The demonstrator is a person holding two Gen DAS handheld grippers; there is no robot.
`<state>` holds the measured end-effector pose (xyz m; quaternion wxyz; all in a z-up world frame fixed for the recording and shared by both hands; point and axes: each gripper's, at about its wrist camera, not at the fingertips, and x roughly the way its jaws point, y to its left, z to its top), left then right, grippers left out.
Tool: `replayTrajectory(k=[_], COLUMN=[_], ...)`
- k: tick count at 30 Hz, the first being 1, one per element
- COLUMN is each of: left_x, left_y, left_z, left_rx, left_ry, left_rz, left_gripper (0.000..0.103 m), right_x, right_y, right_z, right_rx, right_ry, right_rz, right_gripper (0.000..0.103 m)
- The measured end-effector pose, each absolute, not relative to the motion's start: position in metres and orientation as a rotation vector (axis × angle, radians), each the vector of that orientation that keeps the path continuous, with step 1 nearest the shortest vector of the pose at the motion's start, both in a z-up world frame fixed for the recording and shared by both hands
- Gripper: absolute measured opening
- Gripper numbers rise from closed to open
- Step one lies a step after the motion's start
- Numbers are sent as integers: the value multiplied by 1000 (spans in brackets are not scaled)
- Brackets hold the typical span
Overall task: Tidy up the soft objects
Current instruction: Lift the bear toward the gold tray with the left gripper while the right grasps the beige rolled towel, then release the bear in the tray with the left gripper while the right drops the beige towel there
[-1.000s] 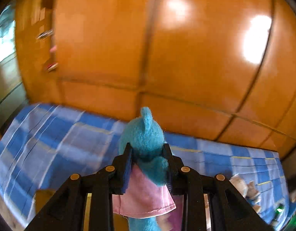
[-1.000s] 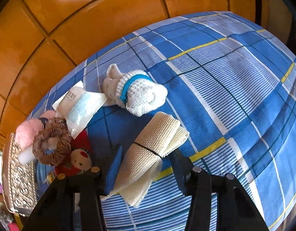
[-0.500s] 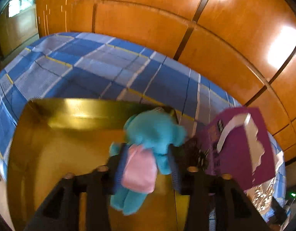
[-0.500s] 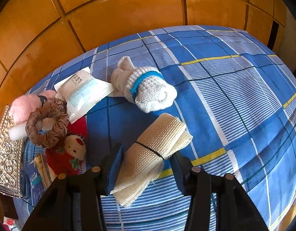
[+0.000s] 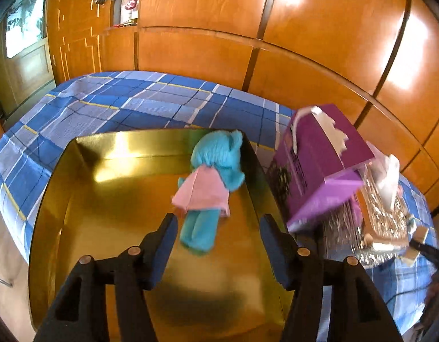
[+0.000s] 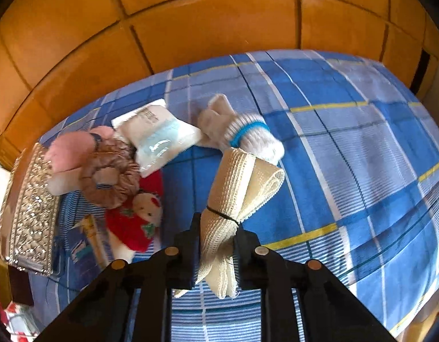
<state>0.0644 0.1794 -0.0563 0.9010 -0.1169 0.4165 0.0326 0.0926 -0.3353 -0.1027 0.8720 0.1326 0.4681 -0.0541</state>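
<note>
Left gripper (image 5: 218,239) jaws opening, nothing pinched, teal plush (image 5: 212,176) in pink dress lying loose in gold box (image 5: 77,188) near its far right wall; right gripper (image 6: 216,239) clamped tight on cream bandage roll (image 6: 239,188), over blue plaid sheet (image 6: 362,171) near white sock (image 6: 245,134).

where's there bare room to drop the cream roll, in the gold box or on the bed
The gold box floor is bare left of the teal plush, which lies along its right wall. The blue plaid bedspread is bare right of the cream roll. It is crowded left: sock, packet, scrunchie, red plush.
</note>
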Motion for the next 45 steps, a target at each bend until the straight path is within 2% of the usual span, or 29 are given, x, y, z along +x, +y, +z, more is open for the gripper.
replayTrajectory(k=[7,15,23,29,32,38,45], left_x=[42,28,14,3,-2,-9,-9], left_y=[177,175,192,216,229,246,244], left_z=[-51,-41,-43,-46,-44,-37,-39], left_rx=[-242,-221,-246,-277,-297,-314,-297], left_ry=[853,829,822,815,799,758,760], left_rz=[56,75,125,201,241,302,292], left_gripper=[63,66,70,69,69,70,71], right_x=[94,134,169,148,117,66,75], right_y=[-328,-299,-193,-74,-19,61,88], right_z=[-70,-22,45,80,78,24,-42], right_rx=[224,122,26,-38,-80,-177,-247], right_ry=[946,898,790,730,734,870,1008], right_rz=[-71,-40,169,506,682,888,834], right_gripper=[17,17,17,17,17,18,27])
